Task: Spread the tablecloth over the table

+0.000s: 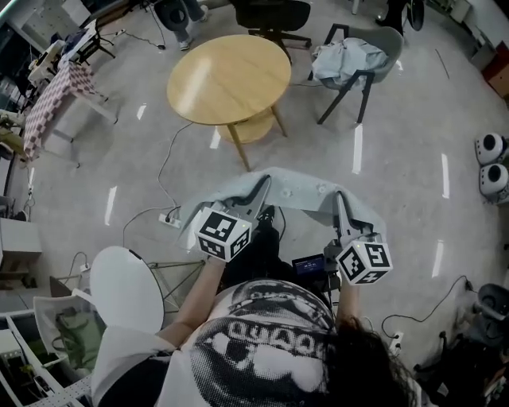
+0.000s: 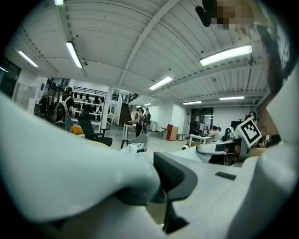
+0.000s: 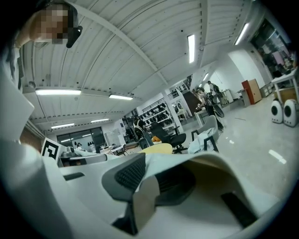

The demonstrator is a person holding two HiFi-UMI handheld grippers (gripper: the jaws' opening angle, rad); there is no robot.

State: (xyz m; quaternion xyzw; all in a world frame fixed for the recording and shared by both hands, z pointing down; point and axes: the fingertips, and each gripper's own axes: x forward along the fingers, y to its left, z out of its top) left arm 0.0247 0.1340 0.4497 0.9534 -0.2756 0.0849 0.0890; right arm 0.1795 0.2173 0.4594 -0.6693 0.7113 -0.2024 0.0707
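Observation:
In the head view a pale grey-blue tablecloth (image 1: pixel 296 189) hangs stretched between my two grippers, in front of my body. My left gripper (image 1: pixel 261 191) is shut on its left edge, and my right gripper (image 1: pixel 340 208) on its right edge. The round wooden table (image 1: pixel 231 75) stands bare, some way ahead of the cloth. In the left gripper view the cloth (image 2: pixel 70 158) drapes over one jaw and is pinched at the left gripper (image 2: pixel 161 186). In the right gripper view a fold of the cloth (image 3: pixel 212 163) is clamped in the right gripper (image 3: pixel 142 189), with the yellow table top (image 3: pixel 156 148) beyond it.
A grey chair (image 1: pixel 362 75) with a bundle of fabric stands right of the table, and a black office chair (image 1: pixel 274 16) stands behind it. A power strip (image 1: pixel 169 219) and cable lie on the floor at my left. A white round stool (image 1: pixel 126 288) is beside my left side.

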